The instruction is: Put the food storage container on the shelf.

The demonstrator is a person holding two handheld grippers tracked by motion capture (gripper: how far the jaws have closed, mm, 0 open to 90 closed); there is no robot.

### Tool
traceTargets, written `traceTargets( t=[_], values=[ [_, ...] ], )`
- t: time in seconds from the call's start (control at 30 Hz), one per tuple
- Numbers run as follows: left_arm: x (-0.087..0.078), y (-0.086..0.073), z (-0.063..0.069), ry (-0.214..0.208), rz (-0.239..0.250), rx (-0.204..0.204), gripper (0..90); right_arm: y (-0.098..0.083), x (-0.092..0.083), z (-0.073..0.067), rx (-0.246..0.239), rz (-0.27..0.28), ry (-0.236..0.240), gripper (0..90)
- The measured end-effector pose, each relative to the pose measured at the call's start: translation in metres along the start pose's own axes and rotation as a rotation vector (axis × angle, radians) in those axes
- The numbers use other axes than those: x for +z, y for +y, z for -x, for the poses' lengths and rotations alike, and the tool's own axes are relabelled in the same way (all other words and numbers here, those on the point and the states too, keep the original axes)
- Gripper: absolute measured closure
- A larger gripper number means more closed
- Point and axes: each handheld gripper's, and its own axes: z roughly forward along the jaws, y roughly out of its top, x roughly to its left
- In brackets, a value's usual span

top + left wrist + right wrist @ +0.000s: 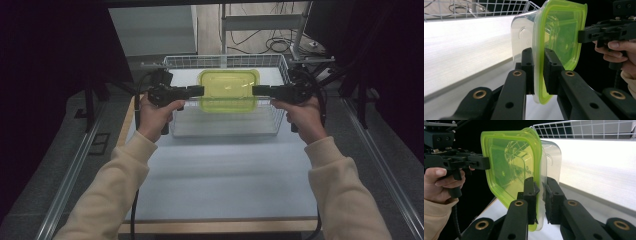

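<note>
Centrally, left gripper (199, 90) and right gripper (256, 90) clamp green-lidded container (229, 90) over wire basket (225, 127); white tabletop (220, 175), dark room around.

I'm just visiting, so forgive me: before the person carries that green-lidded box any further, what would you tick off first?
1. Left gripper clamped on the rim of the container: ok, its pads press on the lid's edge.
2. Right gripper clamped on the opposite rim: ok.
3. Green lid seated on the clear tub: ok along the edges that show; the far corners cannot tell.
4. Container level between the two hands: ok, it looks even in the high view.
5. Container clear of the wire basket: cannot tell, it hangs over the basket and the gap to the wires is hard to judge.
6. Contents: the tub looks empty, ok.
</note>
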Motion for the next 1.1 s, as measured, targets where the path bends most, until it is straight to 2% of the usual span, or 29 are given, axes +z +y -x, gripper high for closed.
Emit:
traceTargets(
  t=[0.13,0.3,0.67,0.8,0.87,1.1],
  values=[
    [0.004,0.007,-0.008,0.008,0.002,-0.009,81.0,0.008,0.006,0.006,0.008,0.002,-0.007,80.7],
    [0.015,0.014,-0.022,0.008,-0.014,-0.051,80.9,0.017,0.017,0.017,0.022,0.009,-0.021,80.5],
    [0.033,0.03,-0.046,0.035,-0.059,-0.06,80.9,0.03,0.04,0.042,0.065,-0.018,-0.048,80.1],
    [0.037,0.031,-0.049,0.035,-0.058,-0.075,80.8,0.031,0.043,0.046,0.077,-0.018,-0.053,79.9],
    [0.039,0.031,-0.053,0.042,-0.077,-0.087,80.8,0.033,0.046,0.049,0.086,-0.023,-0.058,79.8],
    [0.044,0.031,-0.059,0.05,-0.098,-0.106,80.4,0.035,0.053,0.053,0.103,-0.053,-0.07,79.7]
  ],
)
